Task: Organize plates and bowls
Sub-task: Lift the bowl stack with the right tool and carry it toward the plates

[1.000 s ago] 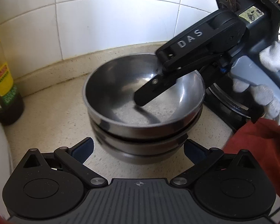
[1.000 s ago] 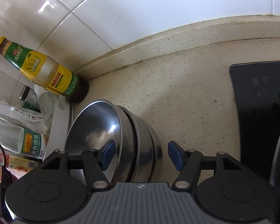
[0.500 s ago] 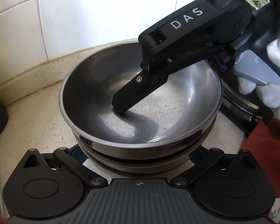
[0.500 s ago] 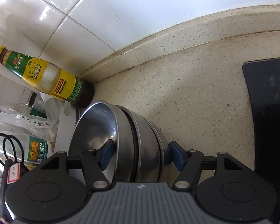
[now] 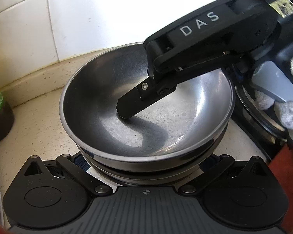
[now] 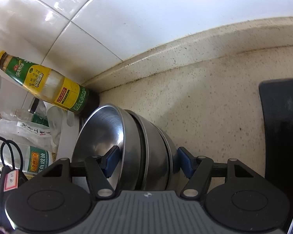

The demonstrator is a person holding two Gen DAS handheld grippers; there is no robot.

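Left tool [image 5: 144,167] now closer under bowl stack [image 5: 146,105], width unclear, right tool [image 6: 146,160] gripping stack.

— Bright daylight on both views, coming from above and the right. Glare on the white wall tiles [image 6: 72,5], nearly blown out.

— Hard dark shadow inside the top steel bowl [image 5: 146,124], cast by the right gripper's finger [image 5: 134,103]. Soft sheen along the rim.

— Heavy fisheye bending at the edges, black corners. Sharp in the middle; bottle [image 6: 46,81] slightly soft.
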